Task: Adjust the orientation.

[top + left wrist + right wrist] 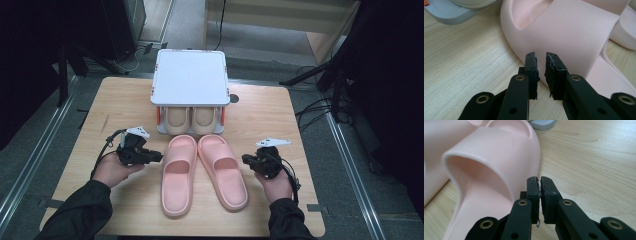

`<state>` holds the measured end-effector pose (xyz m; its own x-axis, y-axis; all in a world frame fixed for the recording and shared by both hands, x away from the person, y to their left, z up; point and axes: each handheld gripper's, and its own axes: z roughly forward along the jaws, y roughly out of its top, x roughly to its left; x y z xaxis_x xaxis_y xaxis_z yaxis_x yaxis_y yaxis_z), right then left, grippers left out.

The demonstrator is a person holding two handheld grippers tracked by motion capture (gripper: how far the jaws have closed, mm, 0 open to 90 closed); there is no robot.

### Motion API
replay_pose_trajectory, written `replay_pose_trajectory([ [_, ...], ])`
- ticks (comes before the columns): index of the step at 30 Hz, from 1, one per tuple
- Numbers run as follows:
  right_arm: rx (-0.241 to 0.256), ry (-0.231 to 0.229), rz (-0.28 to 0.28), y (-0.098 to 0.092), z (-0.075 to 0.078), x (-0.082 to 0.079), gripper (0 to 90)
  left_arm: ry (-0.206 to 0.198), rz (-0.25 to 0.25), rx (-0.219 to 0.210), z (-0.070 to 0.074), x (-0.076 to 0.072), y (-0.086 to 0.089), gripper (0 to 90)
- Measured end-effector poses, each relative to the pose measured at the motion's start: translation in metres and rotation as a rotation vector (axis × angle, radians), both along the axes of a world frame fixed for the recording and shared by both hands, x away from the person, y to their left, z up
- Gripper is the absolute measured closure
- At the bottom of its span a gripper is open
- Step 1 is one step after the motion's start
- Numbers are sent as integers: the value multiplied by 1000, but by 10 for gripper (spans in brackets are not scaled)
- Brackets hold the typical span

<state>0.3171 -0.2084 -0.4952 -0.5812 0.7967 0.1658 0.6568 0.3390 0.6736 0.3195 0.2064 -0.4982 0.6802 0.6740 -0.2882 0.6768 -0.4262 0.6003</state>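
- Left gripper (pixel 159 156) sits low at the left of the high view, tips just beside the left pink slipper (pixel 177 172). In the left gripper view its jaws stand a little apart with nothing between them, so it is let go.
- Right gripper (pixel 245 159) sits low at the right, tips close to the right pink slipper (pixel 223 170). In the right gripper view its jaws are nearly pressed together and hold nothing.
- Both pink slippers lie side by side in the middle of the tabletop (pixel 120 100), toes pointing up the frame.
- To do this well, I think each gripper should open wider, slip one jaw under the strap edge and pinch the thick part, so the soft shoe does not flop.
- Higher in the frame stands a white shoe rack (pixel 190 77). A beige pair (pixel 191 120) is tucked under its top.
- Hard to see: the rack top hides most of the beige pair, so I cannot tell if there is room left. The dark edges around the tabletop are too dim to make out.
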Motion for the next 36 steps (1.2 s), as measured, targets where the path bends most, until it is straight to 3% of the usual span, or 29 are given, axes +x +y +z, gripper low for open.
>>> replay_pose_trajectory([
  [6, -20, 36, 17, 8, -11, 10, 854, 22, -6, 7, -6, 1, -4, 793],
  [12, -33, 34, 36, 16, -13, 10, 852, 28, -16, 23, -8, 1, -7, 795],
  [24, -9, 48, 50, 23, -13, 8, 852, 27, -36, 23, -7, -5, -12, 797],
  [32, 21, 53, 55, 27, -16, 6, 852, 19, -76, 33, -6, -9, -21, 794],
  [36, 20, 50, 53, 28, -16, 6, 848, 25, -65, 22, -5, -8, -18, 785],
])
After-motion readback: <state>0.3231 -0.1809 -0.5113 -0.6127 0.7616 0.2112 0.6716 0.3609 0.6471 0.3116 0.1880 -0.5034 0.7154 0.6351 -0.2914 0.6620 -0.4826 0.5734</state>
